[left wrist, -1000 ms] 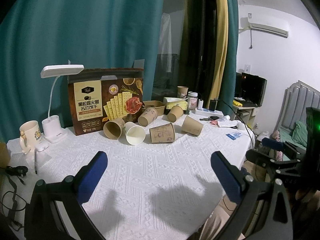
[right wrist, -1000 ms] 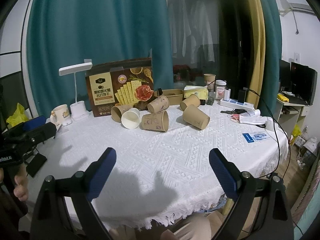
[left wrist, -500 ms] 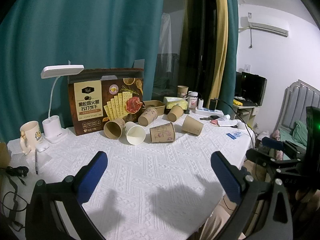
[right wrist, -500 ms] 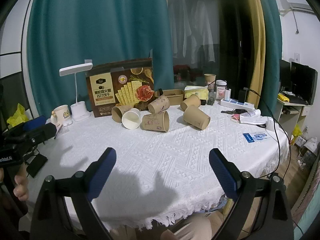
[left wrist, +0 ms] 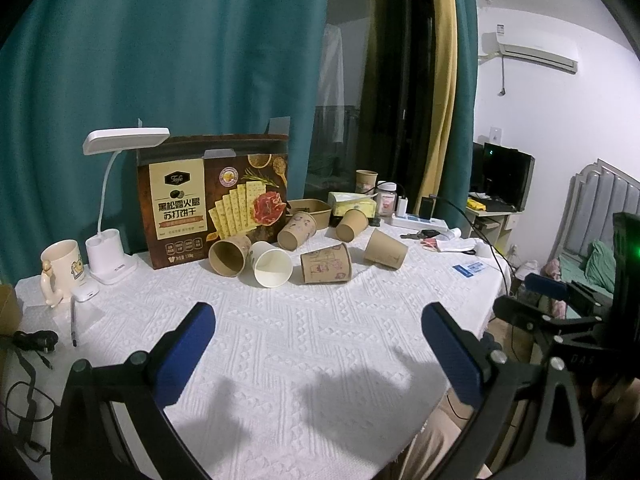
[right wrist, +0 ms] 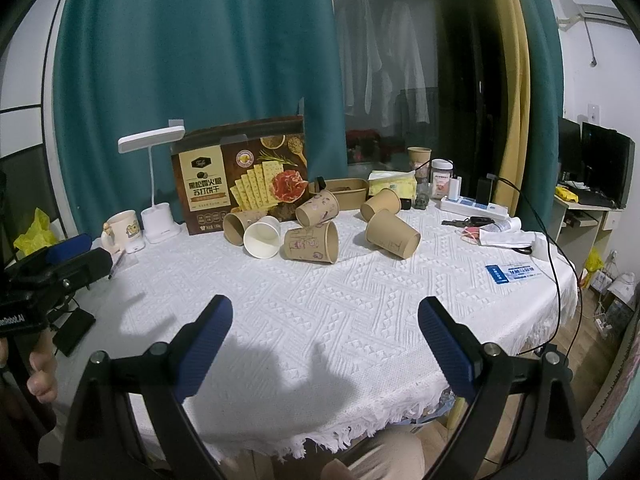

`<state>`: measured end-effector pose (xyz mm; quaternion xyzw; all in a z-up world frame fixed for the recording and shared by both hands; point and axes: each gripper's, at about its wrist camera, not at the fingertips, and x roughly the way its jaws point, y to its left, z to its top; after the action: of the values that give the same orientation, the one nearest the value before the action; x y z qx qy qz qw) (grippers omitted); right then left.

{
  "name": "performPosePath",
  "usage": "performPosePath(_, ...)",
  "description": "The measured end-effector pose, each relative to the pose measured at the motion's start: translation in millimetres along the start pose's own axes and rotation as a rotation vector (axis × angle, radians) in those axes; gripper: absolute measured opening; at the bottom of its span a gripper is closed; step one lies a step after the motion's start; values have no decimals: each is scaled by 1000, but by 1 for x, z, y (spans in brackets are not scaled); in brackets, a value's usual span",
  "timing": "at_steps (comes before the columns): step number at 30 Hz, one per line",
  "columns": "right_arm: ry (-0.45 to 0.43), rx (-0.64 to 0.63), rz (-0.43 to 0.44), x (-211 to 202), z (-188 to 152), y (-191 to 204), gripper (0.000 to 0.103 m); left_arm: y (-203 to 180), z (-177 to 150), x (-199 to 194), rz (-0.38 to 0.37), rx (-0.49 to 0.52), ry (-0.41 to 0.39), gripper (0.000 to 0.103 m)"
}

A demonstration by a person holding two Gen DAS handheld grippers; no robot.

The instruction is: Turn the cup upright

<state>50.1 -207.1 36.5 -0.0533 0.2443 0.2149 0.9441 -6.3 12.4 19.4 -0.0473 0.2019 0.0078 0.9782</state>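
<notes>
**Six paper cups lie tipped over as two grippers hang above the near table edge**

Six paper cups lie on their sides in a loose cluster at the far middle of a round table (right wrist: 400, 320) under a white textured cloth; none stands upright. From left to right in the right wrist view: a plain brown cup (right wrist: 237, 227) with its mouth toward the camera; a white cup (right wrist: 263, 241) touching it, mouth also toward the camera; a printed brown cup (right wrist: 312, 243) lying crosswise; a second printed cup (right wrist: 317, 208) behind it, tilted against the base of a cracker box (right wrist: 240, 176); a plain brown cup (right wrist: 381, 205) farther back; and a larger plain brown cup (right wrist: 393, 234) set apart at the right. The left gripper (left wrist: 318, 344) hangs over the near cloth, its blue-padded fingers (left wrist: 186, 344) spread wide with nothing between them; the right gripper (right wrist: 324, 344) (also seen at the right edge of the left wrist view) is likewise spread wide and empty, well short of the cups. A white desk lamp (right wrist: 154, 184) and a cream mug (right wrist: 122, 228) stand left of the box; a power strip (right wrist: 476, 206), a jar (right wrist: 441, 178) and a tissue pack (right wrist: 392, 182) sit at the far right; a blue card (right wrist: 514, 272) lies near the right edge; teal curtains (right wrist: 192, 60) hang behind. Part of a hand (right wrist: 38, 380) shows at the lower left.
</notes>
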Motion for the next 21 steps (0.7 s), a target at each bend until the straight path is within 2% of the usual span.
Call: performPosePath(21, -1, 2, 4, -1, 1, 0, 93, 1, -2, -5, -3, -4, -6, 103)
